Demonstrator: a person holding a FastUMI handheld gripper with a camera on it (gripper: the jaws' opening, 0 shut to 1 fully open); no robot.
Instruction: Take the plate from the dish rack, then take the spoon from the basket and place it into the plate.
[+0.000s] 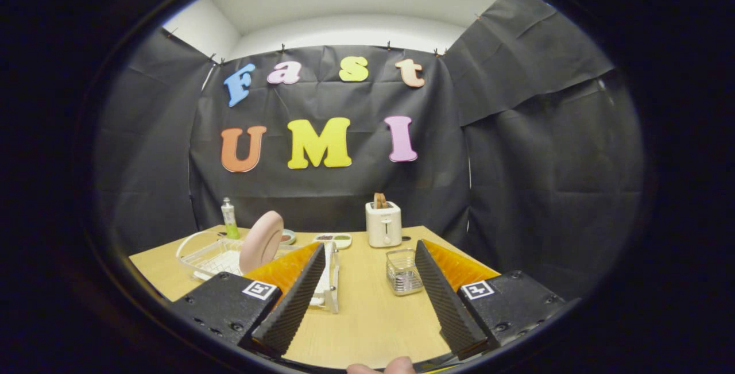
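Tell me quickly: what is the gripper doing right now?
Gripper: open, holding nothing, above the table, short of the plate in the dish rack.

The round pink plate [261, 241] is standing in the white wire dish rack [212, 256], left of the small metal mesh basket [403, 271]; the white toaster [383, 223] is sitting behind the basket.

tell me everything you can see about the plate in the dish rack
The plate is round, pale pink, matte, ceramic-looking, standing on edge in the white wire dish rack and leaning slightly. Its lower edge is hidden behind the left finger. A green bottle stands behind the rack, and a toaster sits further right. The gripper has its jaws open, well short of the plate, touching nothing.
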